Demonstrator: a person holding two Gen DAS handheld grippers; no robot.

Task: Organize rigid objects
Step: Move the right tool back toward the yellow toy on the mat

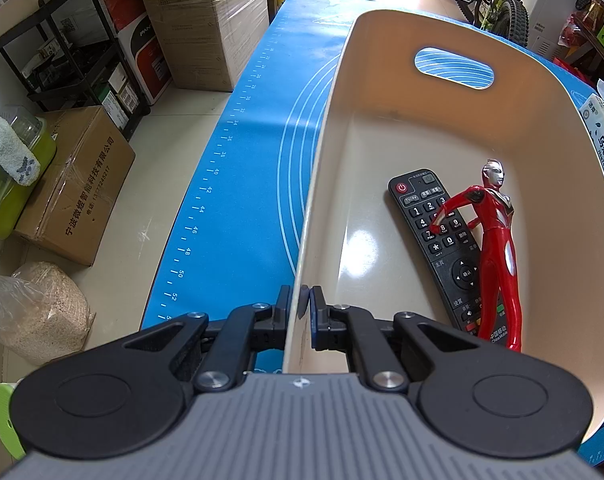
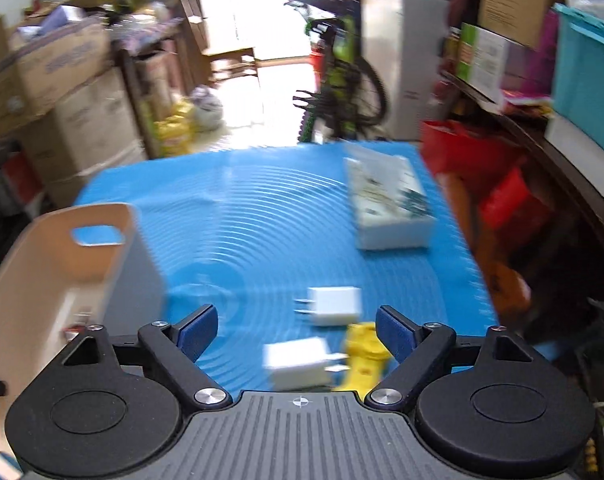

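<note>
Cluttered storeroom all round: stacked cardboard boxes (image 1: 206,20), a black rack (image 1: 62,48), a green bicycle (image 1: 497,0) at the far end. Blue silicone mat (image 1: 238,184) with ruler marks and concentric rings spread over the worktop.

Left gripper (image 1: 300,304) pinched on the near side wall of a beige plastic bin (image 1: 441,92); fingers (image 1: 319,312) drawn together with only the thin wall between them, one pad outside, one inside. Inside the bin, flat on its floor, a black remote control (image 1: 433,236) lying at a slant. Over the remote, a red and silver Ultraman figure (image 1: 497,248), one arm reaching onto the number keys, legs toward the near wall. Oval handle cut-out in the far wall, mat visible through it.

Right gripper (image 2: 298,332) above the mat, blue-padded fingers (image 2: 198,332) spread wide, clamping nothing, touching nothing. Between and just beyond them, resting on the mat: two white plug chargers (image 2: 335,306), one farther, one nearer, and a yellow object (image 2: 361,360), too blurred to name, just beside the nearer charger. Farther off to the right, a white tissue pack (image 2: 389,204). Same beige bin at the left edge of this heavily motion-blurred view.
</note>
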